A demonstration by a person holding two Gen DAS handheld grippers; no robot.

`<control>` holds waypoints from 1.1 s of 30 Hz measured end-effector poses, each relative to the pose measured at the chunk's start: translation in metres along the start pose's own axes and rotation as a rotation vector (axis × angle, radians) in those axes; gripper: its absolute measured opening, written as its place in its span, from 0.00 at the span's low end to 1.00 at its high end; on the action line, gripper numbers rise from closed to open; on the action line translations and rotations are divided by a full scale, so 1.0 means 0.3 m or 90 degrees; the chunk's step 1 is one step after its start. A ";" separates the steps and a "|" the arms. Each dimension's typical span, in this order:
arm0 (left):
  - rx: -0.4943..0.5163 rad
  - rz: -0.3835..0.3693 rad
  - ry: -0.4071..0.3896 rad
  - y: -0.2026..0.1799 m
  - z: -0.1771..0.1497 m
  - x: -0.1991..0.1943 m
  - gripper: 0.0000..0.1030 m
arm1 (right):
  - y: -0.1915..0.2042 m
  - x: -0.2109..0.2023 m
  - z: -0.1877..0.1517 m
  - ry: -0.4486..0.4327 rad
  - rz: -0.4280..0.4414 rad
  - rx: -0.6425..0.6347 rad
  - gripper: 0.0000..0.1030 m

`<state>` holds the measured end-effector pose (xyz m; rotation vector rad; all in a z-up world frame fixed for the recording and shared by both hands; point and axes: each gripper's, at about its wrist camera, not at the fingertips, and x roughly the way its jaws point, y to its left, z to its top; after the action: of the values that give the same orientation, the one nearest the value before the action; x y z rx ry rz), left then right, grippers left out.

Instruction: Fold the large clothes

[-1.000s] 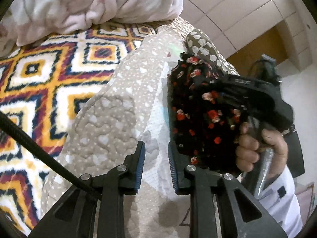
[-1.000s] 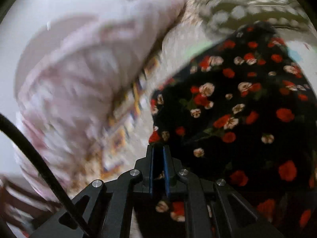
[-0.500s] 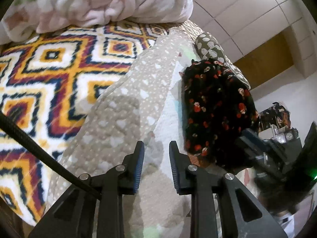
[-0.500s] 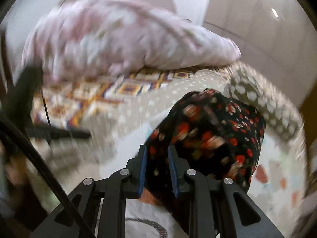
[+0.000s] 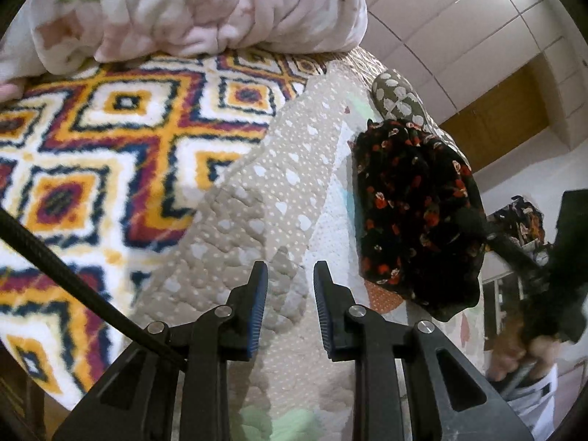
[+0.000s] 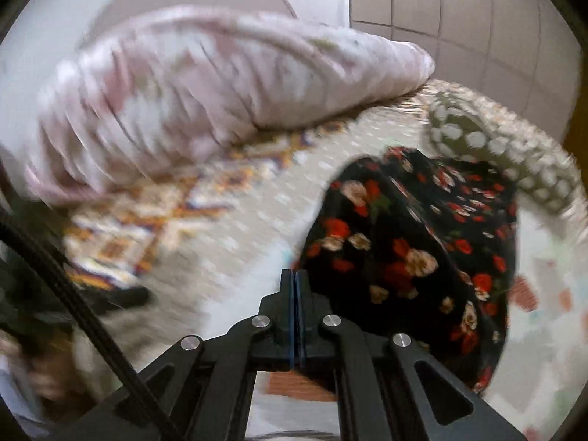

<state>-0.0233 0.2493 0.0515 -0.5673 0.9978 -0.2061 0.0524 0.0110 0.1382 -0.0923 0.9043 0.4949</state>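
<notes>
Black fabric printed with red and cream flowers, the floral garment [image 5: 415, 217] lies bunched in a rounded heap on the beige quilted bedspread [image 5: 257, 220], near the bed's edge and just below a dotted olive cushion [image 5: 395, 95]. By its look it is thin, light and limp; I judge it will sag and slide rather than hold a crease, so it is best taken by a hem or corner at its outer edge, pinched through few layers, with both tools spreading it flat.

Right tool [image 6: 295, 316]: clenched tight, pads together with nothing between them, sitting just beside the garment's near edge. Left tool [image 5: 288, 310]: released, a clear gap between its blue pads, hovering over bare bedspread, apart from the garment.

Counted: one floral garment, one bedspread, one patterned diamond rug or blanket [image 5: 110, 169] beneath it, one pink crumpled duvet [image 5: 205, 7] at the far end, one dotted cushion, two tools. A second floral scrap shows beyond the bed in the left view, too small to tell.
</notes>
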 end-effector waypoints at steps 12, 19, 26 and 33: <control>-0.002 0.011 -0.007 0.034 -0.010 -0.023 0.23 | 0.061 -0.072 0.012 -0.048 -0.079 -0.049 0.19; -0.008 0.011 0.004 0.028 -0.021 0.001 0.23 | 0.027 0.097 -0.002 -0.001 -0.193 -0.098 0.24; -0.011 0.021 -0.002 0.041 -0.008 0.001 0.23 | -0.041 0.149 0.025 0.049 -0.060 0.057 0.16; 0.010 0.039 0.012 -0.012 -0.003 0.026 0.23 | -0.144 0.303 -0.068 0.084 0.090 0.229 0.17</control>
<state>-0.0196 0.2425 0.0473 -0.5210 1.0288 -0.1650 0.1036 0.0010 0.0498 0.2702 1.1221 0.4544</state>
